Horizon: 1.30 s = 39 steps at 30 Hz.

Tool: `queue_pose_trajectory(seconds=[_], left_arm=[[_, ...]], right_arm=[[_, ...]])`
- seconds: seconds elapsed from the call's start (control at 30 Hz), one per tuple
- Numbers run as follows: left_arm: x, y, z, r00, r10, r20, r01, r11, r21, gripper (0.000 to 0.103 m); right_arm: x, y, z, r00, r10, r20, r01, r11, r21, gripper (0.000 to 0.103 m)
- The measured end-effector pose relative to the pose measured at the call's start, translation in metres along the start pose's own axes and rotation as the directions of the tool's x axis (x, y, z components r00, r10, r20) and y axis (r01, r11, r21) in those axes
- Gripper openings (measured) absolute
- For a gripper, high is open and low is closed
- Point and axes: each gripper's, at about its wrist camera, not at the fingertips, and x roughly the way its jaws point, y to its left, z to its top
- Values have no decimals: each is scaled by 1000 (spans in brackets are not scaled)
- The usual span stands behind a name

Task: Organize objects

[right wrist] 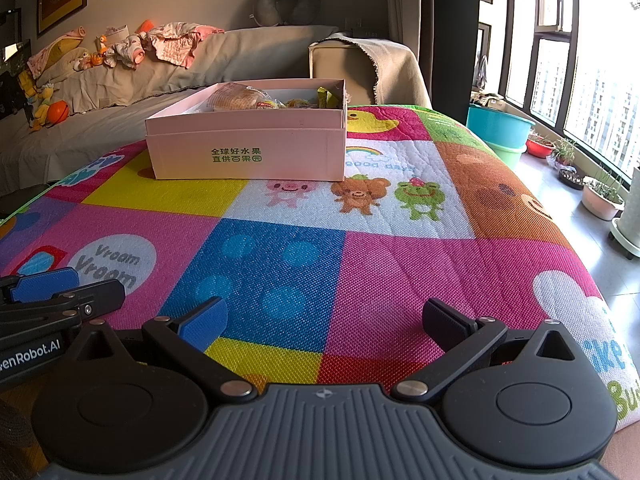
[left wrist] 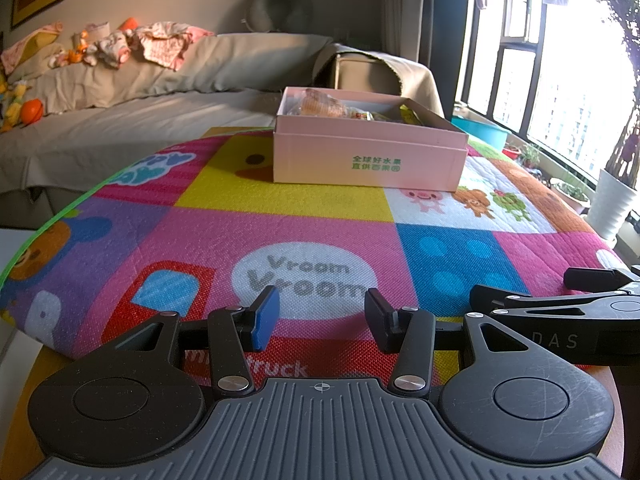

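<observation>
Living room with a beige-covered sofa (right wrist: 240, 56) along the back wall, baby clothes (right wrist: 172, 42) and soft toys piled on its backrest, and a big window (right wrist: 592, 92) on the right with potted plants (right wrist: 602, 196) and a teal basin (right wrist: 498, 124) on the floor below it. Up front there's a tabletop covered by a loud cartoon play mat (right wrist: 380, 264), all colored squares with a pig, bear and frog, plus a "Vroom Vroom" bubble.

Only thing sitting on the mat is a pink cardboard box (right wrist: 248, 152) with green Chinese print on its side. It's at the far side of the mat, lid off, and holds wrapped snacks: a bun in plastic (right wrist: 236, 98) and some yellow-green packets (right wrist: 326, 94), can't make out more than that.

Left claw (left wrist: 320, 316) is low over the near edge of the mat, fingers apart with nothing between them. Right claw (right wrist: 324, 320) is the same deal but spread wider, also holding nothing, and it sits just beside the left one. Both are well short of the box.
</observation>
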Motion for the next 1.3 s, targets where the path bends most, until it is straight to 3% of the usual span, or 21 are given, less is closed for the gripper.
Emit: queue_pose_trajectory(seconds=[1.3], left_arm=[[0, -6, 0, 1000, 11, -3, -11, 1000, 14, 52]], right_arm=[[0, 0, 0, 1000, 0, 0, 0, 1000, 0, 103]])
